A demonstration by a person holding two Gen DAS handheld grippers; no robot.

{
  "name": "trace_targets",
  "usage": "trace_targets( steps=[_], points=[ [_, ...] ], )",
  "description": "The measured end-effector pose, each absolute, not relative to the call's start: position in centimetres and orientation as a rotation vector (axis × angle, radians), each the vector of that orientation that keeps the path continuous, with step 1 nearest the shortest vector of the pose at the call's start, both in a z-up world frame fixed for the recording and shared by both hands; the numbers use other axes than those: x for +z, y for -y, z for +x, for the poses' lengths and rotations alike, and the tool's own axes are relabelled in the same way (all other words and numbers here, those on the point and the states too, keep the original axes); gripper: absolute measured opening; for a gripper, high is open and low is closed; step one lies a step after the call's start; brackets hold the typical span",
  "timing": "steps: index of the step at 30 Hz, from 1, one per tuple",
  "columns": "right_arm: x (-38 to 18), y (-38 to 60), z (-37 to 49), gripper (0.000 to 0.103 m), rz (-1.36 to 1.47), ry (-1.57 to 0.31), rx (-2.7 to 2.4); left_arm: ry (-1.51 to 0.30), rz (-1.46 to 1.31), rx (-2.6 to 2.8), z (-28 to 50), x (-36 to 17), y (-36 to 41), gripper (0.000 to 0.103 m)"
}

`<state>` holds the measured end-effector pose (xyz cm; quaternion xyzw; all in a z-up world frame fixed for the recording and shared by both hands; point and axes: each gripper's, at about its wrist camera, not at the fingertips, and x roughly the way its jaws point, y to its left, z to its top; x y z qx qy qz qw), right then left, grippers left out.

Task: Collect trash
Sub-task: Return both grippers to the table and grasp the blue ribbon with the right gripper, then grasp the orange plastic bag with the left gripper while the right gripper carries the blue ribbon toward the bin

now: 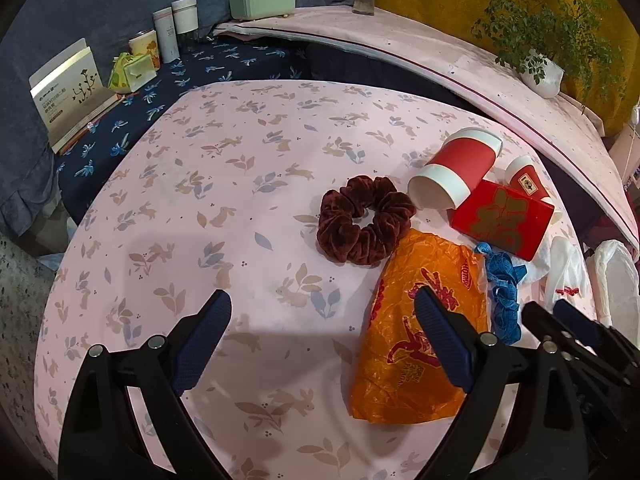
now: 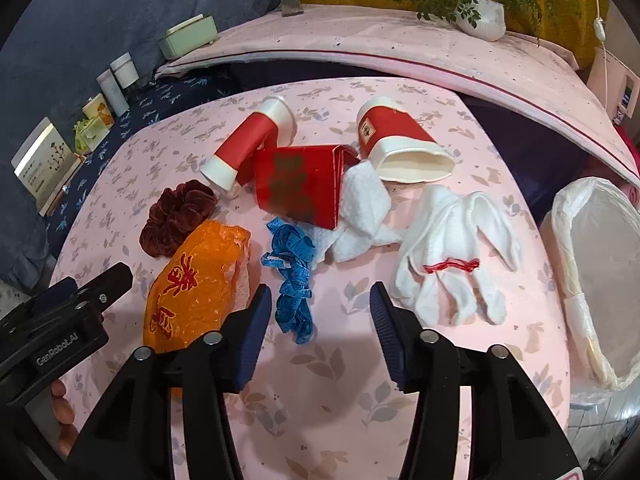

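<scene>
- trash lay in a loose cluster on the pink rabbit-print tablecloth [image 2: 328, 400], and i saw it from both wrist cameras.
- orange plastic bag [image 2: 200, 284] sat crumpled nearest my left side, touching a dark red scrunchie [image 2: 180, 216] behind it.
- blue measuring tape [image 2: 292, 280] lay tangled just beside the bag, running down toward my right gripper.
- red box [image 2: 300, 188] with gold lettering rested in the middle, leaning on one tipped red paper cup [image 2: 248, 144], with a second cup [image 2: 400, 144] on its side to the right.
- white tissue [image 2: 360, 216] was bunched against the box, and white gloves [image 2: 452, 256] with a red thread lay further right.
- lined bin [image 2: 600, 272] stood off the table's right edge.
- my left gripper [image 1: 322, 340] hung over the cloth with its jaws wide apart and nothing in them; one finger overlapped the orange bag in view, but i could not tell whether it touched it.
- my right gripper [image 2: 316, 332] was partly open above the lower end of the tape, gripping nothing.
- fingers of a hand [image 2: 64, 412] showed under the left tool in the right wrist view.
</scene>
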<state>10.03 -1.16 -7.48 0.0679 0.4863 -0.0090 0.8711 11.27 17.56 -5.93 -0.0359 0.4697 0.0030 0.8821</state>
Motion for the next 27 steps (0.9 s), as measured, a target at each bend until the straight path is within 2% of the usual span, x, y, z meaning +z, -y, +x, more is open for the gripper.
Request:
trace_targets(
  steps=[5, 7, 8, 9, 15, 27],
  points=[
    [-9.1, 0.4, 11.0, 0.034, 0.142, -1.048, -0.011, -0.995, -0.088, -0.018, 11.5, -6.5, -17.6, 0.088],
    [-9.7, 0.3, 11.3, 0.028, 0.14, -1.063, -0.004, -1.003, -0.094, -0.03, 11.6, -6.7, -17.4, 0.088],
    [-10.0, 0.3, 11.4, 0.021, 0.144, -1.071, 0.0, -1.005, -0.094, -0.036, 11.6, -6.8, -17.2, 0.088],
    [-10.2, 0.3, 11.4, 0.019, 0.147, -1.074, 0.001, -1.007, -0.091, -0.041, 11.6, -6.9, -17.0, 0.088],
    [-9.3, 1.2, 10.5, 0.015, 0.162, -1.043, -0.001, -1.026, -0.09, -0.086, 11.6, -7.5, -15.4, 0.088],
    [-5.1, 4.0, 7.9, 0.015, 0.173, -0.946, -0.033, -1.118, -0.087, -0.163, 11.8, -10.4, -11.6, 0.09]
  ],
)
